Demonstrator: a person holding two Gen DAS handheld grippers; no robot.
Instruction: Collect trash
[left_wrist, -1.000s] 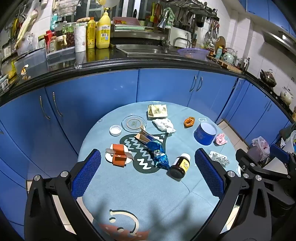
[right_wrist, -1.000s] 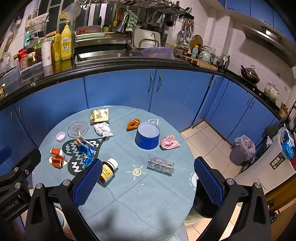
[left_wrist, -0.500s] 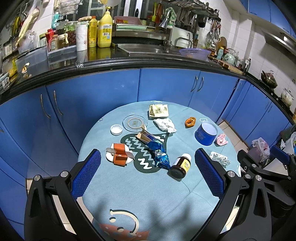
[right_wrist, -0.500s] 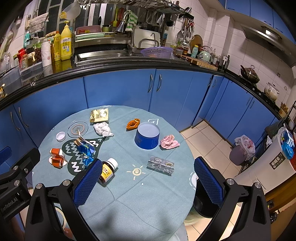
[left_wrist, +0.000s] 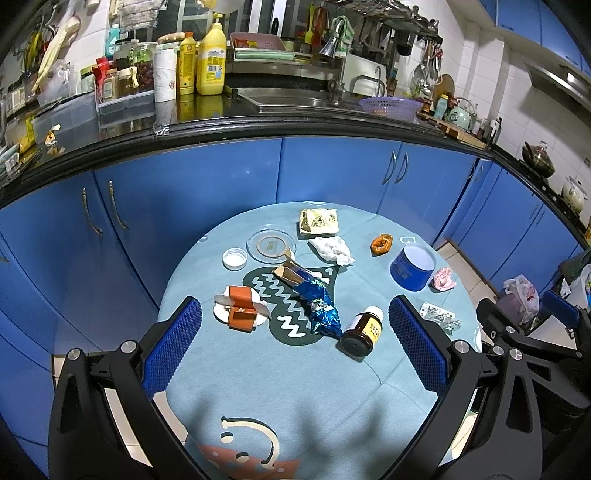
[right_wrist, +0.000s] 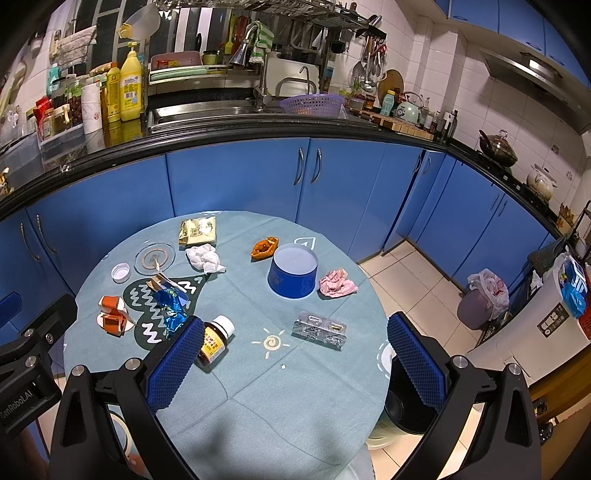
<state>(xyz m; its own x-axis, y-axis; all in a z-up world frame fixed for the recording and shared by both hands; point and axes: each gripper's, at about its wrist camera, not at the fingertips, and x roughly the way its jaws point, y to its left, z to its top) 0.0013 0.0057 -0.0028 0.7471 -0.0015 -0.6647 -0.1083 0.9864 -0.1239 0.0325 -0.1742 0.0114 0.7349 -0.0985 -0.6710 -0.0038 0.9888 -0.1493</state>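
**Both tools wide over the littered table**

From my left wrist: my left tool (left_wrist: 295, 343) hangs above the near edge of the round table (left_wrist: 295, 398), its blue pads spread wide with nothing between them. Between the pads, farther off, lies a crumpled blue foil wrapper (left_wrist: 319, 306), and just right of it a brown pill bottle (left_wrist: 362, 328) on its side, white cap pointing away. To the left sits an orange carton piece (left_wrist: 240, 306) on a small white disc. Farther back are a clear glass dish (left_wrist: 271, 244), a white cap (left_wrist: 235, 257) left of it, a yellowish packet (left_wrist: 318, 222) and a crumpled white tissue (left_wrist: 331, 250). On the right stand a blue tub (left_wrist: 413, 266), an orange scrap (left_wrist: 381, 244) beyond it, a pink wad (left_wrist: 444, 277) beside it, and a silver blister pack (left_wrist: 439, 316) nearer.

From my right wrist: my right tool (right_wrist: 295, 365) is also spread wide and empty, over the near right part of the table (right_wrist: 280, 406). Its left pad overlaps the pill bottle (right_wrist: 216, 341) in view. The blister pack (right_wrist: 320, 329) lies between the pads, farther off; the blue tub (right_wrist: 293, 271) and pink wad (right_wrist: 338, 283) sit beyond. A dark bin (right_wrist: 406, 410) stands on the floor at the table's near right edge.
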